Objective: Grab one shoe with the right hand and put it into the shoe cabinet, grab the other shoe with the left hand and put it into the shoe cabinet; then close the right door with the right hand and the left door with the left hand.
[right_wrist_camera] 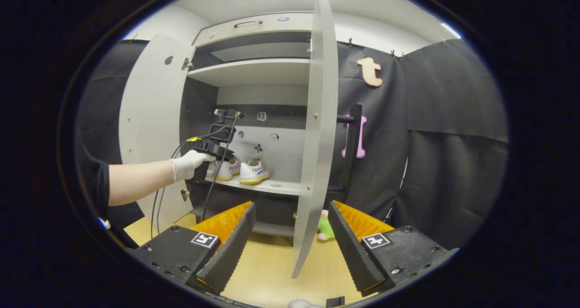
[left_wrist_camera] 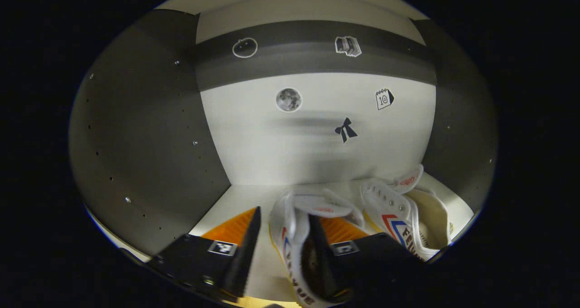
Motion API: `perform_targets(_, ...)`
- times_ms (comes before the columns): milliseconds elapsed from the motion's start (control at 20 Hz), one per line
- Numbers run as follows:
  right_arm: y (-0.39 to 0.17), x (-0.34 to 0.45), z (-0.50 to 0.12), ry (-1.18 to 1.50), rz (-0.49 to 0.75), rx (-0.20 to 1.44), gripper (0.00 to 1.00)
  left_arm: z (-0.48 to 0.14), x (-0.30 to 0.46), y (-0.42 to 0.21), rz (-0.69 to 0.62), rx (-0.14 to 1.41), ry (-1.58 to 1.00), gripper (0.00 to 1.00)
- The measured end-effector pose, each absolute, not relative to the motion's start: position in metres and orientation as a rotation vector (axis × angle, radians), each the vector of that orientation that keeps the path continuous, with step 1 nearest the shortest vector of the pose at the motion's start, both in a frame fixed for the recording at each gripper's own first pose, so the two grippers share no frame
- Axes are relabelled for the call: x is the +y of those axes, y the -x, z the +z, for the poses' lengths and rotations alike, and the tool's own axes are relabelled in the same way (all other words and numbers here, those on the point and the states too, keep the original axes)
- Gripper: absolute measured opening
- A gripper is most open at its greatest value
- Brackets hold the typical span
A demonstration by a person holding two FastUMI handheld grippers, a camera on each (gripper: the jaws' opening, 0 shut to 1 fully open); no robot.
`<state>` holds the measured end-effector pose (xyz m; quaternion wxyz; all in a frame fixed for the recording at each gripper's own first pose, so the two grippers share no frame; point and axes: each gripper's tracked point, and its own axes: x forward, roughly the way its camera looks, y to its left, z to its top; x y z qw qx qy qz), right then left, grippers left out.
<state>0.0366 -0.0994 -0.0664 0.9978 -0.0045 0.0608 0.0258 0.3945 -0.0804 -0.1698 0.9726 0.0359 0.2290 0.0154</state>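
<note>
A: Where is the left gripper (left_wrist_camera: 283,249)?
B: Inside the shoe cabinet (right_wrist_camera: 253,72), at the bottom of the left gripper view. Its jaws are apart. One white shoe (left_wrist_camera: 301,235) sits on the shelf (left_wrist_camera: 253,194) by the right finger, which goes down into its opening. The left finger stands apart from the shoe.
A: And the other shoe (left_wrist_camera: 408,217)?
B: Just to the right, low in the frame, beside the first one. Stickers (left_wrist_camera: 288,99) dot the back wall above them.
A: What about the right gripper (right_wrist_camera: 292,240)?
B: It is spread wide, holding nothing, at the bottom of the right gripper view, well away from the cabinet. A gloved hand (right_wrist_camera: 188,163) holds the left gripper at the shelf in the middle left. Both shoes rest there. The right door (right_wrist_camera: 317,131) stands open in the middle, and the left door (right_wrist_camera: 152,117) is open at the left. A small green toy (right_wrist_camera: 324,226) lies on the floor (right_wrist_camera: 272,267).
</note>
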Motion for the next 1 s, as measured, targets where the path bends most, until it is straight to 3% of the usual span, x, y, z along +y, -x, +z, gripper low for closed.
perform_targets(50, -0.037, -0.099, -0.066, 0.008, 0.052, 0.121, 1.00, -0.168, -0.076, -0.393, 0.043, 0.458, -0.071, 0.81)
perform_targets(100, -0.037, -0.099, -0.067, 0.006, 0.053, 0.121, 1.00, -0.166, -0.071, -0.390, 0.054, 0.454, -0.064, 0.87)
perform_targets(150, -0.036, -0.098, -0.067, 0.004, 0.054, 0.120, 1.00, -0.164, -0.070, -0.387, 0.050, 0.449, -0.042, 1.00)
perform_targets(200, -0.036, -0.097, -0.065, 0.002, 0.054, 0.117, 1.00, -0.162, -0.070, -0.383, 0.046, 0.442, -0.022, 0.92)
perform_targets(500, -0.031, -0.092, -0.058, 0.004, 0.056, 0.092, 1.00, -0.127, -0.073, -0.341, 0.017, 0.327, -0.028, 0.97)
perform_targets(900, -0.018, -0.084, -0.043, -0.003, 0.049, 0.052, 1.00, -0.056, -0.079, -0.236, -0.016, 0.127, -0.009, 0.96)
perform_targets(950, -0.016, -0.082, -0.041, -0.006, 0.051, 0.050, 1.00, -0.048, -0.078, -0.222, -0.015, 0.110, -0.013, 1.00)
perform_targets(1000, -0.014, -0.081, -0.039, -0.008, 0.051, 0.043, 1.00, -0.041, -0.077, -0.206, -0.016, 0.089, -0.015, 0.96)
